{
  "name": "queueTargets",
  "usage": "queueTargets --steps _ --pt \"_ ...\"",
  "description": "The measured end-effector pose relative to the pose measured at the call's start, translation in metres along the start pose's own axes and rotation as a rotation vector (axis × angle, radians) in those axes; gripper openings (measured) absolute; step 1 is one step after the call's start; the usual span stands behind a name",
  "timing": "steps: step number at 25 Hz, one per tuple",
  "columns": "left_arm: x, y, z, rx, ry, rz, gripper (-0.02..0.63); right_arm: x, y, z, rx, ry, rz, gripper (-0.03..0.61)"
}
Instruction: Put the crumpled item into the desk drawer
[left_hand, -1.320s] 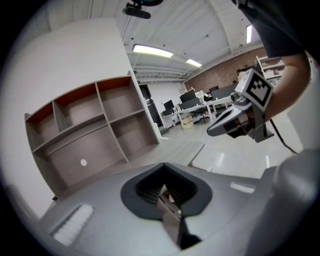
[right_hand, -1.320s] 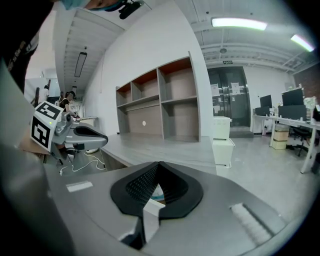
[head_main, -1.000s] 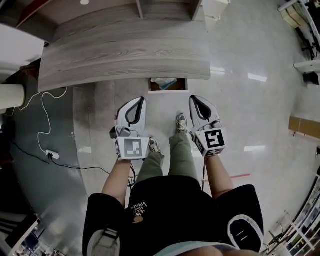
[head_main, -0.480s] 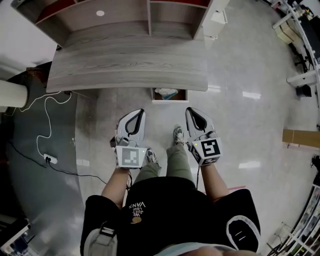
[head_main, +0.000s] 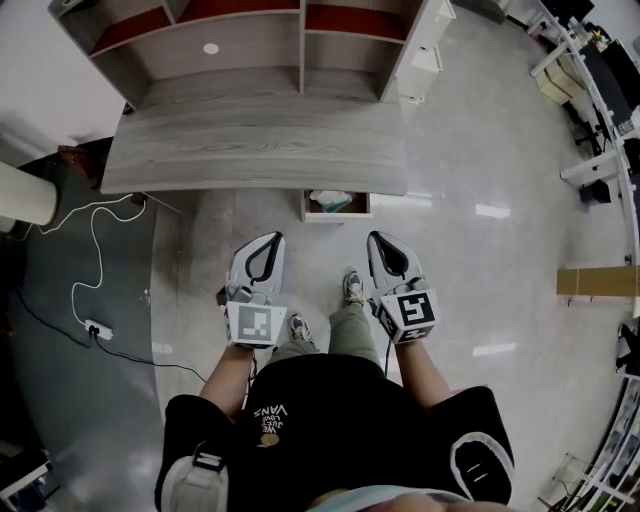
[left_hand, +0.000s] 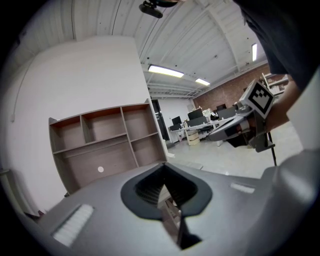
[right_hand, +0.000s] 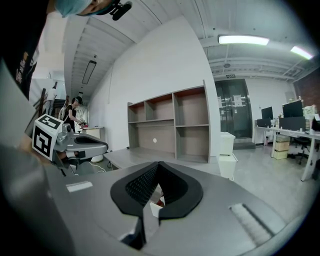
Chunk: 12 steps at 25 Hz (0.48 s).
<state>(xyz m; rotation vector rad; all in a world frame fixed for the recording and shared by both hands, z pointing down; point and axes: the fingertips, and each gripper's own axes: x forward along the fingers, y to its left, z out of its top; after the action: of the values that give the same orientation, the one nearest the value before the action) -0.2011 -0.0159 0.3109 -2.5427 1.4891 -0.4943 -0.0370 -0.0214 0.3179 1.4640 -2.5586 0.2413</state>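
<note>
The desk drawer (head_main: 305, 205) stands pulled out under the front edge of the grey wooden desk (head_main: 255, 150). A pale crumpled item (head_main: 328, 198) lies inside it. My left gripper (head_main: 275, 238) and right gripper (head_main: 377, 238) hang side by side over the floor, just short of the drawer, tips toward the desk. Both are shut with nothing between their jaws. In the left gripper view the left gripper (left_hand: 162, 167) has its jaws closed to a point, with the right gripper (left_hand: 235, 131) off to the side. The right gripper view shows the right gripper (right_hand: 159, 165) the same way, beside the left gripper (right_hand: 82, 145).
An open shelf unit (head_main: 250, 40) stands on the desk's far side. A white cable (head_main: 95, 230) and a power strip (head_main: 95, 327) lie on the dark floor at the left. The person's legs and shoes (head_main: 352, 288) are between the grippers. Office desks (right_hand: 285, 132) stand far right.
The head view has drawn back from the desk, so more of the shelf unit shows. Both grippers have come back with it, still shut and side by side.
</note>
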Motion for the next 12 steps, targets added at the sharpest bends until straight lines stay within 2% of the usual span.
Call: queueTargets --steps 12 --pt "-0.031 -0.005 0.014 -0.019 -0.03 -0.007 0.052 -0.024 0.014 0.007 0.02 -0.055 -0.009 0.003"
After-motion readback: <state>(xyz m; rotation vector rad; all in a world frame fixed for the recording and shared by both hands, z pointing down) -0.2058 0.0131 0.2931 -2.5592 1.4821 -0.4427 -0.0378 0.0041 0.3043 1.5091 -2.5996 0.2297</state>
